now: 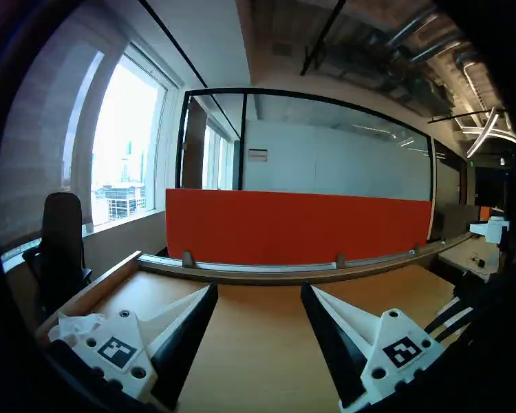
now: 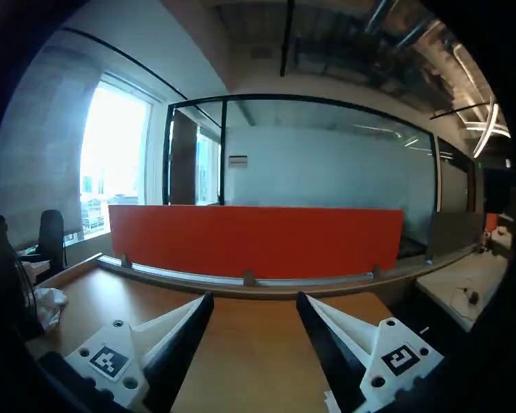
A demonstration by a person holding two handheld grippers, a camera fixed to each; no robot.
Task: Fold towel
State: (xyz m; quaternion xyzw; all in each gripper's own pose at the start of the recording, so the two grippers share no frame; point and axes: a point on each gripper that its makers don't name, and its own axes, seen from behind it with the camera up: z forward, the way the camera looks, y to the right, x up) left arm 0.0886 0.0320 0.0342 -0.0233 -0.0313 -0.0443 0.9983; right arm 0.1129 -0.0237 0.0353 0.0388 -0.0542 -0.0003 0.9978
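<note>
Along the far edge of the wooden tabletop [image 1: 258, 358] stands an orange divider [image 1: 292, 227]. My left tool [image 1: 259, 285] and right tool [image 2: 255, 294] hover spread, holding nothing. A crumpled white towel [image 2: 48, 304] lies at the tabletop's left edge.

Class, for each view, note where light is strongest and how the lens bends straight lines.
Left gripper view: the window is blown out white and the orange divider bows. Right gripper view: the window glares likewise; the divider curves too.

Wooden desk [image 1: 258, 344], orange divider panel [image 1: 299, 227] along its far edge, black chair [image 1: 62, 248] by window [image 1: 124, 165]
</note>
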